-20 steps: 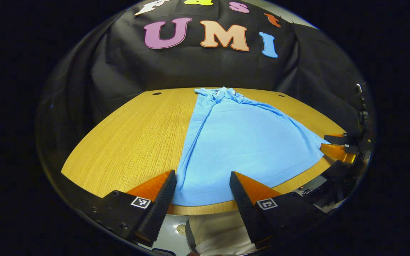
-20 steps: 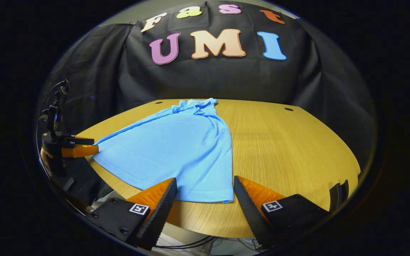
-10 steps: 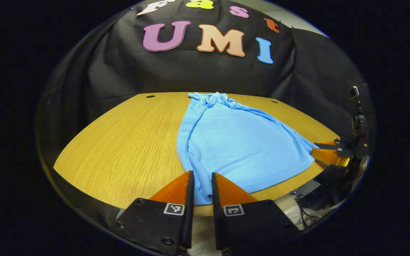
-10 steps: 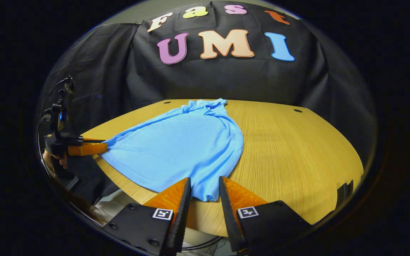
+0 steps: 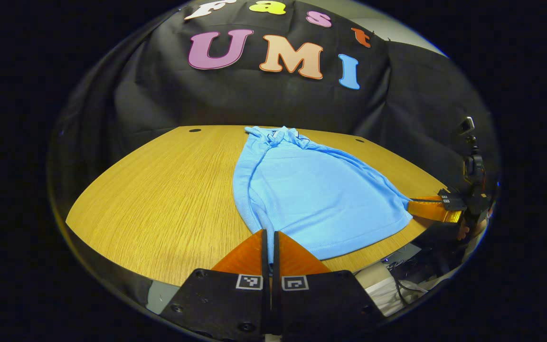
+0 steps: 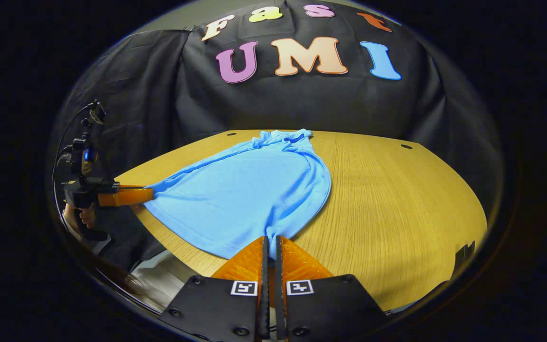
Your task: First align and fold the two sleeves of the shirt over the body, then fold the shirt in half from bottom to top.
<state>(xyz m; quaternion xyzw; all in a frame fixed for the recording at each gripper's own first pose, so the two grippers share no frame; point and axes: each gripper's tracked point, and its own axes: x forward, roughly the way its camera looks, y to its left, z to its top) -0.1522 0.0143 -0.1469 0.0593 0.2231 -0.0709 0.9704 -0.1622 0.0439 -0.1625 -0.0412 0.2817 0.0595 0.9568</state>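
A light blue shirt (image 5: pixel 311 190) lies flat on the wooden table (image 5: pixel 159 190), collar at the far edge, hem at the near edge, sleeves folded in over the body. My left gripper (image 5: pixel 269 233) is shut on the hem's left corner. My right gripper (image 6: pixel 269 240) is shut on the hem's right corner. In the right gripper view the shirt (image 6: pixel 249 190) spreads leftward to the left gripper (image 6: pixel 147 194), held by a hand. In the left gripper view the right gripper (image 5: pixel 413 206) pinches the far corner of the hem.
The table (image 6: pixel 397 199) has bare wood on both sides of the shirt. Small dark holes (image 5: pixel 194 130) sit near its far edge. Black cloth hangs behind the table. Cables and a pale garment (image 5: pixel 387 289) lie below the near edge.
Both grippers went from wide open to shut, closing on the two hem corners. The fabric near each corner has bunched inward and the hem has been pulled slightly up.
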